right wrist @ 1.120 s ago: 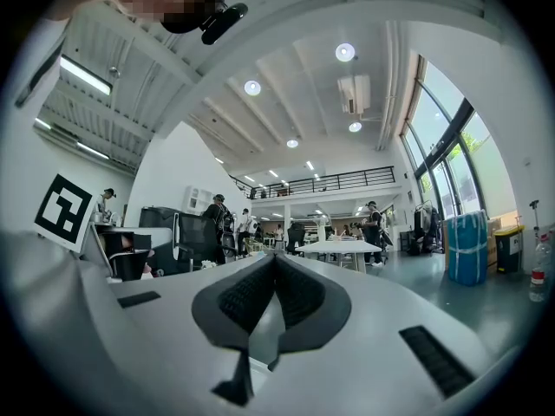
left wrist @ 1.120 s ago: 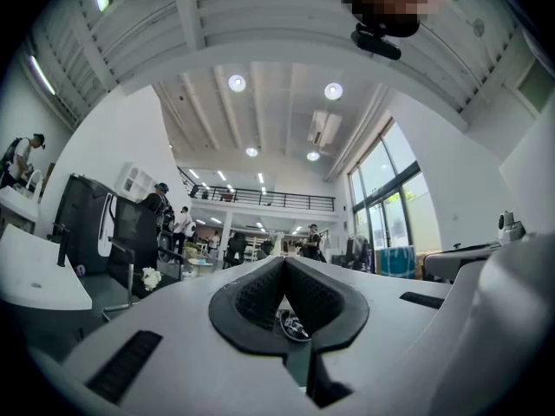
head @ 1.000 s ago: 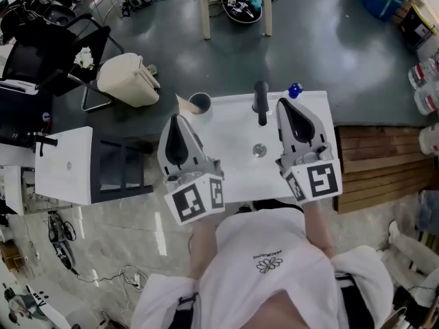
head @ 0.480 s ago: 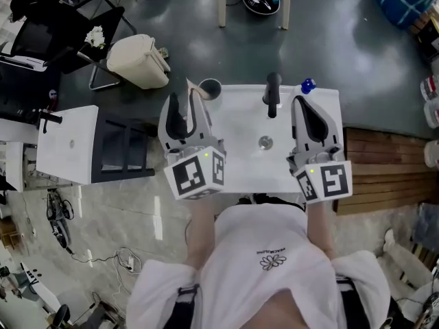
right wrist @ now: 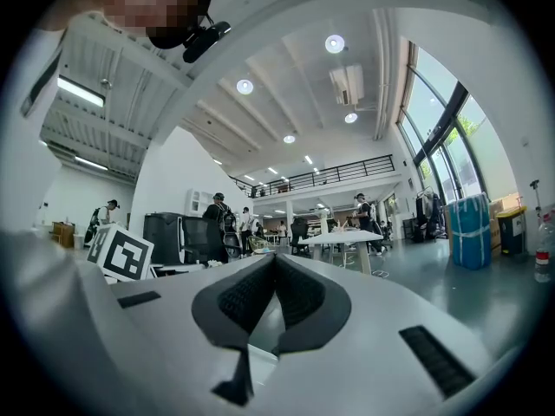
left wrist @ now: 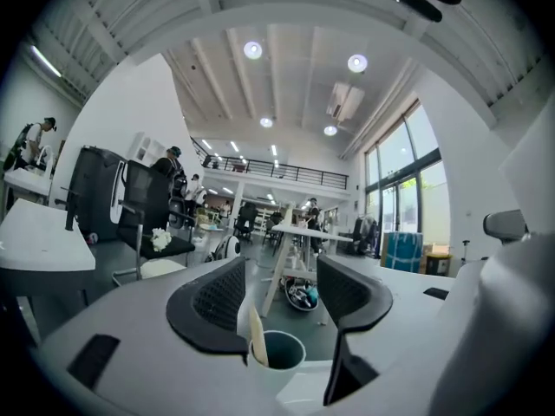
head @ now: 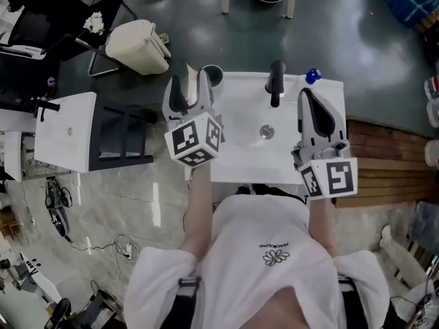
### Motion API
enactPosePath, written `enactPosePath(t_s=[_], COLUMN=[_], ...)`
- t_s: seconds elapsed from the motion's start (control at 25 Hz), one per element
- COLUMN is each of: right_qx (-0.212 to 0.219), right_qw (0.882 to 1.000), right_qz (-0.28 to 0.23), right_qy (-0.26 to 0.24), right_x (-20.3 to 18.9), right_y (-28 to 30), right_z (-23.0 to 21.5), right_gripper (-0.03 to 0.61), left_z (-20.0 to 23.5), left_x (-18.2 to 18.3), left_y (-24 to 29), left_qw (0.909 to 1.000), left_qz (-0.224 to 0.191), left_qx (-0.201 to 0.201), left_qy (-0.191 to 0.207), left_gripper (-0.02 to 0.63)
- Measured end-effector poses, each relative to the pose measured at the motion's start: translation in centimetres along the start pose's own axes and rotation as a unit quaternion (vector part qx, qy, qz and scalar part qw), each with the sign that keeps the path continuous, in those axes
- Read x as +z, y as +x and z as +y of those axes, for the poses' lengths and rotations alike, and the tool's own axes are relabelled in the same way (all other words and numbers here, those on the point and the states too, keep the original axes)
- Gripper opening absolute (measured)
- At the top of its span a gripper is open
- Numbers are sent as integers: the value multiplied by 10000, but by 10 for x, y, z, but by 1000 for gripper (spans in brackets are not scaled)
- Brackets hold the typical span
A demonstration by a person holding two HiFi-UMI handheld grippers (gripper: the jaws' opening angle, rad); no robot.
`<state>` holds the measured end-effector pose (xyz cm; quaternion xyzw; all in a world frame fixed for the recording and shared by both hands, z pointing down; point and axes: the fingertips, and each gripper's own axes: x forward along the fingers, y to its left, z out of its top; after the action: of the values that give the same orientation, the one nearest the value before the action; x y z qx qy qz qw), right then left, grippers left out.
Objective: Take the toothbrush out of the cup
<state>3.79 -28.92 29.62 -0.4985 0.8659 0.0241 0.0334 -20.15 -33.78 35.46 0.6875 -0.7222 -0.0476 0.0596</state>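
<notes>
L tool (head: 190, 78) (left wrist: 280, 291): jaws wide apart and opening, released; cup + toothbrush sit in the gap, pads not pressing on either.
R tool (head: 306, 96) (right wrist: 274, 276): clenched, jaws together, nothing between them; held level over right side of desk.
Toothbrush (left wrist: 255, 329): pale handle, standing in cup, leaning on the rim at the side of L tool's left jaw.
Cup (head: 212, 75) (left wrist: 279, 352): white, dark inside, upright on far-left corner of desk, just ahead of L tool.
Desk (head: 236, 118): white top w/ basin; drain (head: 267, 131) in the middle, dark faucet (head: 276, 84) at far edge, small blue item (head: 313, 75) at far-right corner.
Floor: beige bin (head: 137, 46) left of desk, beyond it.
Person: white top, both arms stretched fwd, standing at near edge of desk.
</notes>
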Motion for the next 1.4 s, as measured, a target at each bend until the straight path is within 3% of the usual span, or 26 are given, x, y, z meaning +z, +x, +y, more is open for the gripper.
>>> enactPosePath(t_s=[0.64, 0.84, 1.04, 1.4], right_qx=[-96, -139, -147, -52], right_qw=[9995, 9993, 9991, 9989], right_qz=[279, 316, 347, 427], right_qy=[-109, -117, -197, -189], right_x=[-13, -18, -20, -24], right_y=[-3, -5, -7, -9], right_z=[-3, -8, -6, -2], right_gripper=[11, 11, 11, 11], left_z=[35, 35, 34, 32], left_x=[-103, -117, -123, -125], left_y=[41, 45, 43, 44], left_qw=[9904, 9880, 9868, 9861], left_qz=[1239, 1383, 1495, 1541], left_qx=[424, 455, 484, 517], left_qy=[-449, -523, -394, -339], left_gripper=[227, 182, 97, 53])
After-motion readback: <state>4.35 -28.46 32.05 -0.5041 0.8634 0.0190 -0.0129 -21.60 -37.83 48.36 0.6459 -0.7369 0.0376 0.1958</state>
